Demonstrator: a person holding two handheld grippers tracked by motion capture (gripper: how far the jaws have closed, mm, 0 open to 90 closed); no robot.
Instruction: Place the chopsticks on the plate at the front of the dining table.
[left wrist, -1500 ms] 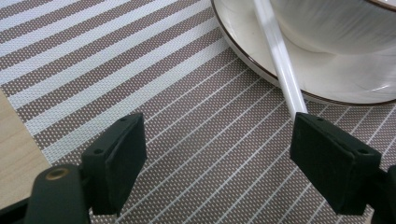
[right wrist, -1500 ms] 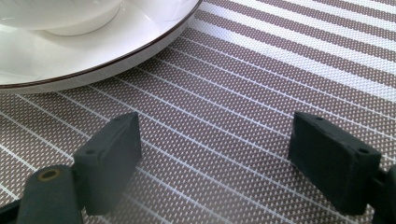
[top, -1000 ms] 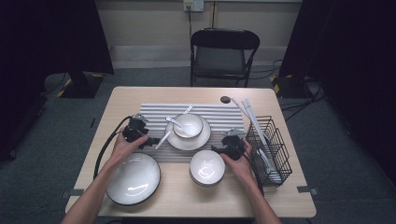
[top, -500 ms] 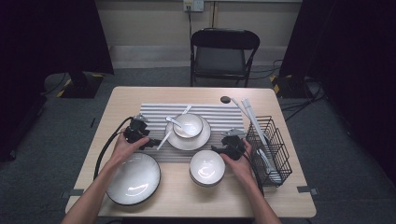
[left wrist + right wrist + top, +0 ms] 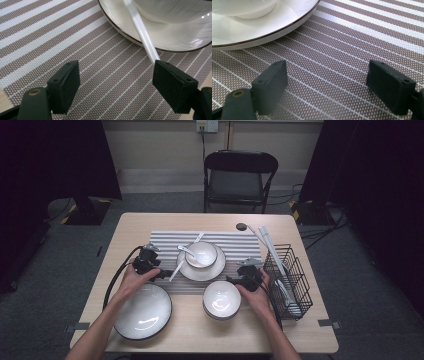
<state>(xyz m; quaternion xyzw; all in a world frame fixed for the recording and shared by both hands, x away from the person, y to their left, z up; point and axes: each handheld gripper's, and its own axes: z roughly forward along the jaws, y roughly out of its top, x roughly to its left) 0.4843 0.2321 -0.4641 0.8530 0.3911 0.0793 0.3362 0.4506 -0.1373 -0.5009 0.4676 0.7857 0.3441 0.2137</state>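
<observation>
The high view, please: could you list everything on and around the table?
striped mat: one, brown and white, table centre
small plate: one, white with dark rim, on mat
bowl on plate: one, white, a spoon in it
white stick: one, leaning off plate's left edge
large plate: one, white, front left
empty bowl: one, white, front centre
wire rack: one, black, right edge
folding chair: one, black, behind table
left hand-held gripper: open, by the stick
right hand-held gripper: open, over mat
</observation>
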